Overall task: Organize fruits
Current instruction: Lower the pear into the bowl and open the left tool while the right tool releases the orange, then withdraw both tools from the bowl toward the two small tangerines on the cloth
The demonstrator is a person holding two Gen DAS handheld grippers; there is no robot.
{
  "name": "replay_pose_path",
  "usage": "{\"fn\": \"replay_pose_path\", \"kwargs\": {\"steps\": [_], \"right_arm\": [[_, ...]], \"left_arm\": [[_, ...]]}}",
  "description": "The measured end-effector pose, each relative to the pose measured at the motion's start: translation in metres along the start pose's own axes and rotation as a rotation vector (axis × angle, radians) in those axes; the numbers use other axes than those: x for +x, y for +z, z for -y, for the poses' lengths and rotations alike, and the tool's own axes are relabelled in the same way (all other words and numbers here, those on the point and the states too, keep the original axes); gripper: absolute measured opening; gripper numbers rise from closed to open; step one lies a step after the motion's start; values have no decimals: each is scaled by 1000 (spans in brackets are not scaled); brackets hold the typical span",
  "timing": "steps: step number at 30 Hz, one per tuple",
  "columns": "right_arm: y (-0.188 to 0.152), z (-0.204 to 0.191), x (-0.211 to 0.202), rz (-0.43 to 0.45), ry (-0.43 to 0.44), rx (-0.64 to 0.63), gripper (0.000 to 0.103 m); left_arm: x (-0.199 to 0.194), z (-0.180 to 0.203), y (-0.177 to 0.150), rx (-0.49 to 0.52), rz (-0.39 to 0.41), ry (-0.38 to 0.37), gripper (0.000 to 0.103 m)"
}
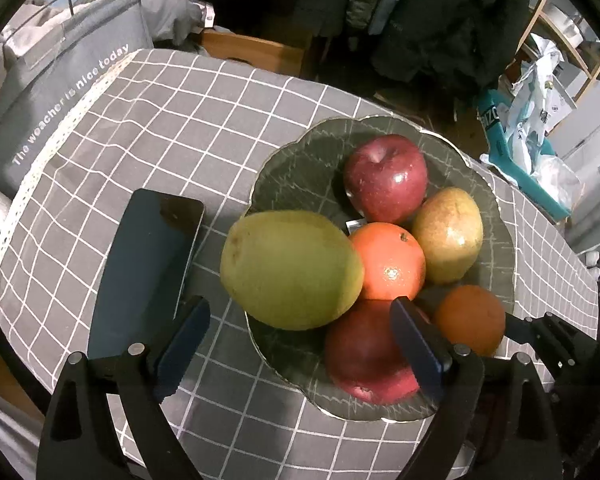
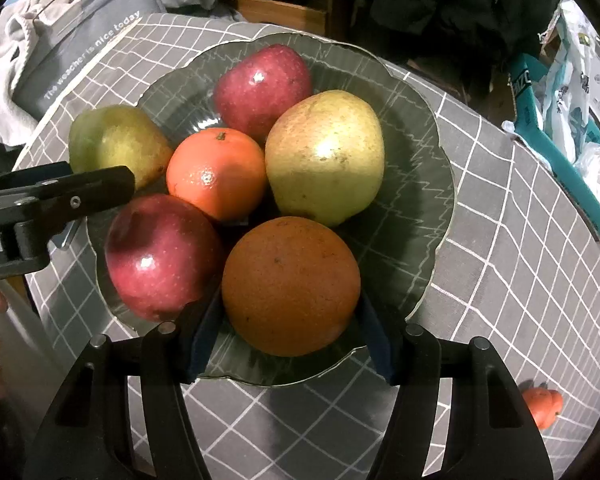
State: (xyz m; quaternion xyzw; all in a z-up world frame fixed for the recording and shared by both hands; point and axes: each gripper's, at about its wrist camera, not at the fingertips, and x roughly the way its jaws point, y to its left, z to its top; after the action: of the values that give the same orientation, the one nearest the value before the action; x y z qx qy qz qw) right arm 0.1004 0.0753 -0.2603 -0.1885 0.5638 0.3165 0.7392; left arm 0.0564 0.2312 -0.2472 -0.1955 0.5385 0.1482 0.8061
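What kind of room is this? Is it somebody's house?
Probably a room in someone's home. A glass fruit plate sits on a table with a grey checked tablecloth, dark coats hang behind it, and a grey fabric basket of clothes stands beside the table.

The right claw [image 2: 290,340] reaches in from six o'clock with its blue pads [image 2: 204,336] set on either side of a dark orange [image 2: 291,286], which rests at the near edge of the glass plate [image 2: 428,184] on the grid-clothed desk [image 2: 520,280]. Round the plate lie a red apple [image 2: 162,256] at nine o'clock, a bright orange [image 2: 217,173] in the middle, a second apple [image 2: 262,86] at twelve, and a yellow pear [image 2: 326,156] at two. The left claw [image 2: 60,192] comes in from nine o'clock in front of a green pear [image 2: 116,140] at the plate's rim, and a small red fruit [image 2: 542,402] sits apart on the cloth at four o'clock.
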Motion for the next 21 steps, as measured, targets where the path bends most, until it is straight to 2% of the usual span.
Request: {"fn": "replay_pose_path", "kwargs": {"steps": [4,8,13,21], "right_arm": [[1,3,-5,21,2,12,64],[5,2,-24,108,3,5,80],[8,2,-42,145,-15,1,80],[7,17,-83,227,-108,10,80]], "left_arm": [[-12,-3,0,-11,25,-4,92],[-25,-3,1,-16,51,-11,92],[-39,0,2,-6,81,-19,92],[-65,13,-2,34,135,-21,93]]}}
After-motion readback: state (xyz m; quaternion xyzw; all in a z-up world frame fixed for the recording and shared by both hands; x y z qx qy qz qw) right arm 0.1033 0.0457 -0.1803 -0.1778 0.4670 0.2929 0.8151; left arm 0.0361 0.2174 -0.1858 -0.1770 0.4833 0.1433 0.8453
